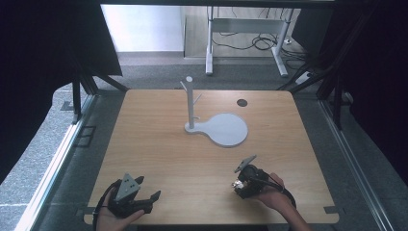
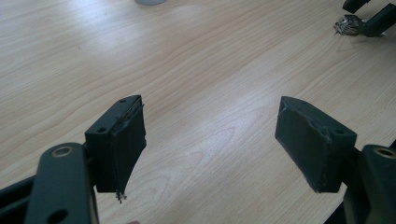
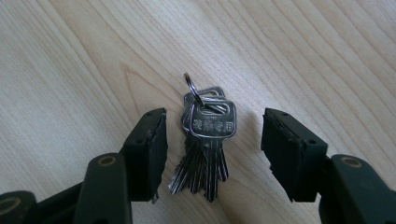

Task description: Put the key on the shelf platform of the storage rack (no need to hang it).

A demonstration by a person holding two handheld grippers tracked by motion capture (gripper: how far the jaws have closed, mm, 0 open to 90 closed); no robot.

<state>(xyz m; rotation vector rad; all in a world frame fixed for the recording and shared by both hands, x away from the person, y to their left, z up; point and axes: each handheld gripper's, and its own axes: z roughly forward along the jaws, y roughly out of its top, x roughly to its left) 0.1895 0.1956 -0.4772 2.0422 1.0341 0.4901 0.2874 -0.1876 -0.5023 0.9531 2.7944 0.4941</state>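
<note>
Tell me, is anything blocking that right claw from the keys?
Nothing visible. The bunch of keys lies flat on the table, in the open gap of the right claw, its jaws apart on either side.

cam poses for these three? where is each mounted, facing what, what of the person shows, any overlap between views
High view: above the person's side, facing forward and down on the table and white stand; both hands, left gripper, right gripper.
Left gripper view: rides the left gripper, facing across bare tabletop; its jaws spread wide.
Right gripper view: rides the right gripper, facing down at the keys lying between its open jaws.
Shared: left gripper view also catches the keys and right gripper far off.
</note>
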